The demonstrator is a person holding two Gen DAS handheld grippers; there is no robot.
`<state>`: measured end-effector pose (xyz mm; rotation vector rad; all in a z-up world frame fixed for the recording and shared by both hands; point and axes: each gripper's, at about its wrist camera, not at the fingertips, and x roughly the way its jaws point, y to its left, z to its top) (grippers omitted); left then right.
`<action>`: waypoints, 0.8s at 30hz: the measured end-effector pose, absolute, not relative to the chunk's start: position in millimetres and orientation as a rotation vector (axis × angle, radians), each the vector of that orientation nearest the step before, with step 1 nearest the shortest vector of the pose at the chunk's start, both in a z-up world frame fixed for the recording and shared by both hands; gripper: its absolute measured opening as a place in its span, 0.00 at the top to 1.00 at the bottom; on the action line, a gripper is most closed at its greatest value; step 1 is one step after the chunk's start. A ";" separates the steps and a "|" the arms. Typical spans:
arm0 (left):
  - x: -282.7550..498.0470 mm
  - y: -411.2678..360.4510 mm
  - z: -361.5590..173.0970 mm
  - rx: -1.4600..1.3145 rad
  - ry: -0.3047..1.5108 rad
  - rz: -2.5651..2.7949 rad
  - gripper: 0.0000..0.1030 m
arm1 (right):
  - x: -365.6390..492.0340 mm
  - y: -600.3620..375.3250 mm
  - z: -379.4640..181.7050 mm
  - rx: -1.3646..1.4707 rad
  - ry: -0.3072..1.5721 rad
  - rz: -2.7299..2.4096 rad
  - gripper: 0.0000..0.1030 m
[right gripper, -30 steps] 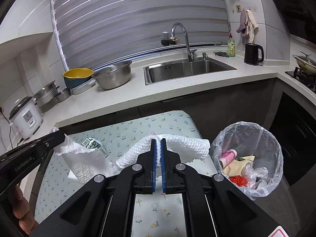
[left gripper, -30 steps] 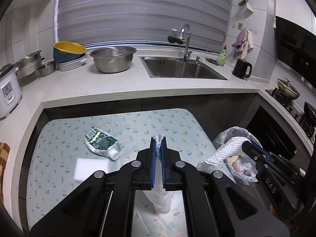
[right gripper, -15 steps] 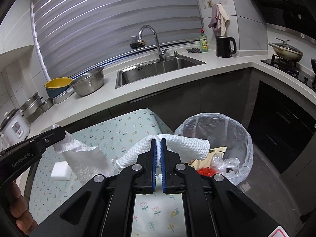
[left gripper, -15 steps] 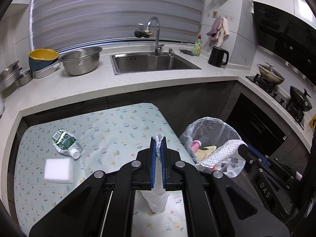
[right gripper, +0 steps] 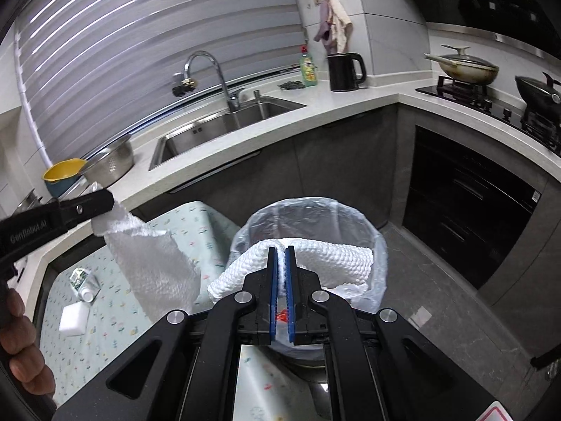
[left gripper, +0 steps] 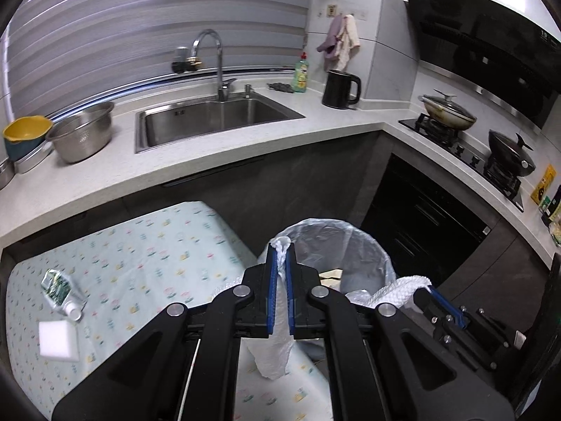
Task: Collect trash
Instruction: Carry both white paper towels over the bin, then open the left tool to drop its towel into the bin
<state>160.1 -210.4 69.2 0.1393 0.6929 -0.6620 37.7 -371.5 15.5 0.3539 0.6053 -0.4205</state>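
My left gripper (left gripper: 279,249) is shut on a thin white paper towel (left gripper: 275,351) that hangs down at the table's right edge, next to the trash bin (left gripper: 354,242). My right gripper (right gripper: 279,251) is shut on a thick white folded towel (right gripper: 333,256), held over the bin's (right gripper: 315,210) open mouth. The bin is lined with a clear bag and holds some trash. In the right wrist view the left gripper (right gripper: 103,207) shows at the left with its paper towel (right gripper: 154,266) dangling. A green pouch (left gripper: 58,287) and a white sponge (left gripper: 58,340) lie on the table.
The table has a floral cloth (left gripper: 147,245). Behind it a white counter (left gripper: 210,161) carries a sink (left gripper: 217,119), a steel bowl (left gripper: 82,133) and a black kettle (left gripper: 340,89). A stove with pans (left gripper: 448,114) stands right. A hand (right gripper: 19,351) grips the left tool.
Both grippers have swung right, from over the table toward the bin, each still holding its towel. The bin now sits straight ahead; the pouch and sponge have slid to the left edge.
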 end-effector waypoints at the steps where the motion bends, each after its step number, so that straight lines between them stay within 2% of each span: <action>1: 161.9 -218.2 67.8 0.145 0.696 -0.672 0.96 | 37.2 -376.7 13.5 0.358 0.607 -0.431 0.96; 9: 177.7 -275.6 44.6 0.187 0.741 -0.727 0.96 | 37.5 -404.5 -1.7 0.383 0.625 -0.493 0.96; 18: 199.7 -300.1 17.7 0.186 0.767 -0.752 0.93 | 52.0 -419.2 -12.9 0.379 0.643 -0.515 0.96; 19: 202.4 -301.5 16.0 0.182 0.769 -0.751 0.84 | 53.9 -419.9 -14.1 0.377 0.646 -0.516 0.96; 20: 204.7 -302.6 14.2 0.179 0.770 -0.749 0.66 | 55.8 -420.3 -15.4 0.376 0.648 -0.517 0.96; 22: 206.0 -301.2 13.8 0.172 0.753 -0.733 0.45 | 58.8 -421.3 -17.1 0.376 0.651 -0.516 0.96; 24: 205.0 -297.3 14.8 0.170 0.719 -0.721 0.40 | 63.3 -421.9 -19.2 0.374 0.656 -0.514 0.96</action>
